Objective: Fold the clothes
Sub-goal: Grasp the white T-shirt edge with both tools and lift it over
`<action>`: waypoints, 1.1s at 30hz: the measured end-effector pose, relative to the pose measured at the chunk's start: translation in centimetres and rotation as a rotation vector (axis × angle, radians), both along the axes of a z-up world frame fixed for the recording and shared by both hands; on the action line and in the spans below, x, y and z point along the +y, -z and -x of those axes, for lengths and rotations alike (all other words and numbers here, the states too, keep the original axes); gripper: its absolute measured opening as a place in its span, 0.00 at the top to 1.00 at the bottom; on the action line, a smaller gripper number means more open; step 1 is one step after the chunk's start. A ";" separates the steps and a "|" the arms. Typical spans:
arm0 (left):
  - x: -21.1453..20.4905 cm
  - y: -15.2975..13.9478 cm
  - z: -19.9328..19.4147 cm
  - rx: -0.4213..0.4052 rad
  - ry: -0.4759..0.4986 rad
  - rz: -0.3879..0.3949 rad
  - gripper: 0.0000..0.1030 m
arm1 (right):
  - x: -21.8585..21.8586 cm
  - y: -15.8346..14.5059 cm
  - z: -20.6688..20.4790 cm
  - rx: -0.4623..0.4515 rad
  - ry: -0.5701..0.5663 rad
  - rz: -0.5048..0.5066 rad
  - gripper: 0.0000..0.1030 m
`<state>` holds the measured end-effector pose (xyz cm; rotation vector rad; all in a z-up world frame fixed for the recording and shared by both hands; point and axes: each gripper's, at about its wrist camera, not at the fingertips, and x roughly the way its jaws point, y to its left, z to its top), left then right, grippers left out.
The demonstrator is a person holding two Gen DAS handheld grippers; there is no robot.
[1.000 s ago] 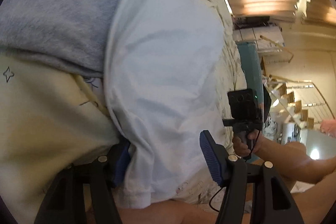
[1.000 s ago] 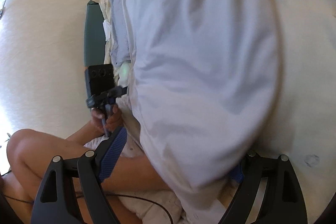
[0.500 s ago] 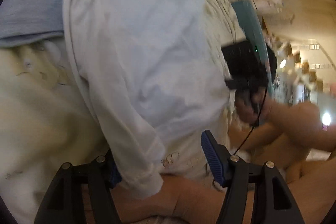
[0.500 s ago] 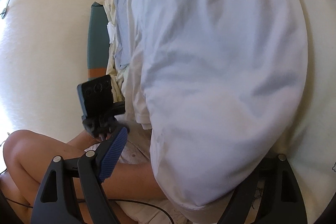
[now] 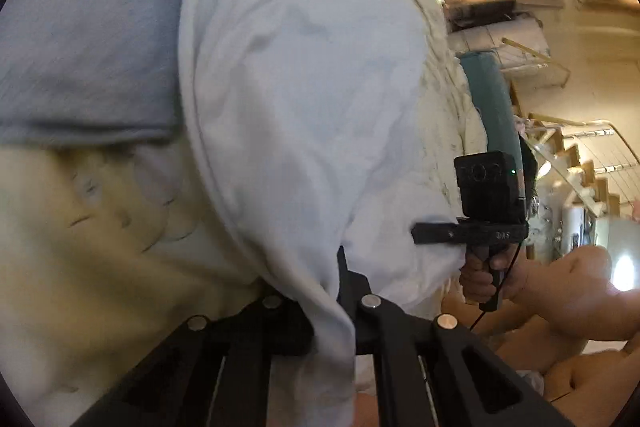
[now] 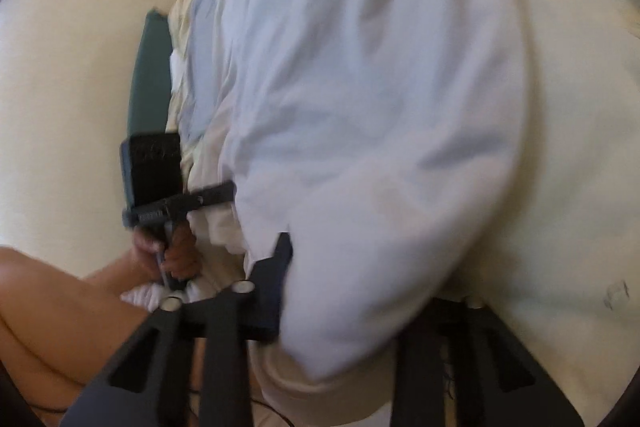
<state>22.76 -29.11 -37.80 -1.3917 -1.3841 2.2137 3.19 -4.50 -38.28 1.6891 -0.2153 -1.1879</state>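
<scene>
A white garment (image 5: 304, 99) drapes over my left gripper (image 5: 316, 291), which is shut on its lower edge; the cloth hides the pads. In the right wrist view the same white garment (image 6: 380, 115) hangs in a thick bundle between the fingers of my right gripper (image 6: 360, 291). Its dark blue left pad (image 6: 276, 267) presses against the cloth, while the right finger is covered. The jaws have narrowed onto the bundle. From the left wrist view, the right gripper (image 5: 436, 231) pokes into the garment's side, held by a hand (image 5: 480, 279).
A grey-blue garment (image 5: 88, 39) lies on cream bedding (image 5: 80, 247) beside the white one. A teal pad (image 6: 150, 87) edges the pile, on a cream floor (image 6: 60, 107). The person's bare legs (image 6: 60, 307) are close below. Stairs (image 5: 580, 155) stand far right.
Both grippers went from open around the white garment to closing on it; the left one's fingers have come together on the edge. The right one's fingers have narrowed onto the bundle.
</scene>
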 end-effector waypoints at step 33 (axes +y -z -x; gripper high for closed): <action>-28.4 -36.6 9.1 0.338 -0.399 0.407 0.92 | -25.6 -37.2 14.4 0.410 0.049 0.460 0.86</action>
